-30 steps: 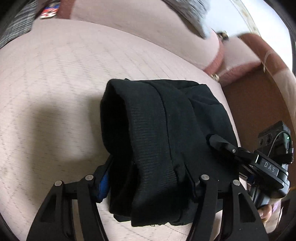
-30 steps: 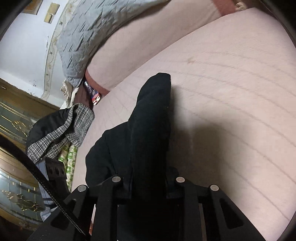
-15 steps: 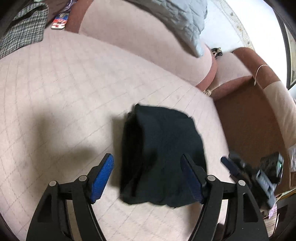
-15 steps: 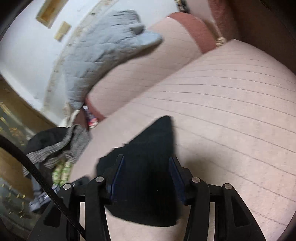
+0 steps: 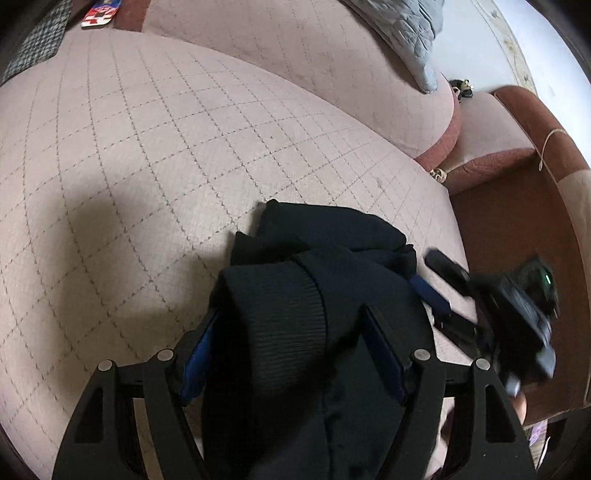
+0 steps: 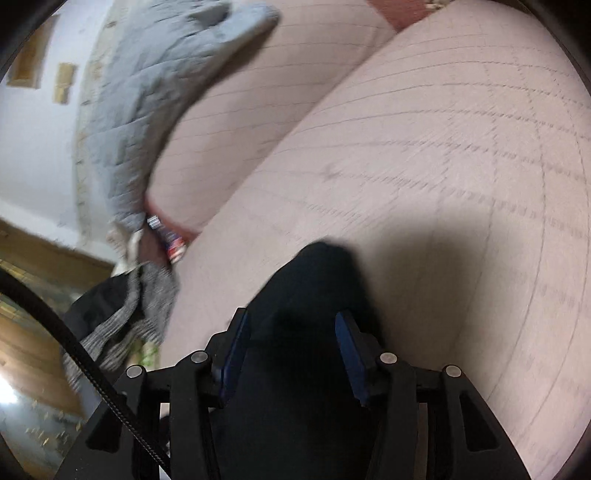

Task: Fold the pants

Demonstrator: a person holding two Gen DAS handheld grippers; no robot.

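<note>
The black pants lie folded into a thick bundle on the pink quilted sofa seat. My left gripper is open, its blue-padded fingers on either side of the bundle's ribbed end. In the right wrist view the pants fill the gap of my right gripper, which is open around their edge. The right gripper also shows in the left wrist view, at the bundle's right side. I cannot tell whether the bundle is lifted or resting.
The sofa backrest carries a grey quilted blanket. A brown armrest borders the seat's right edge. Checked and dark clothes hang at the sofa's left end, beside a small red packet.
Both grippers let go of the pants and pulled back half a second ago. They have now moved in again, with the bundle between their open fingers. The right view is blurred by motion.
</note>
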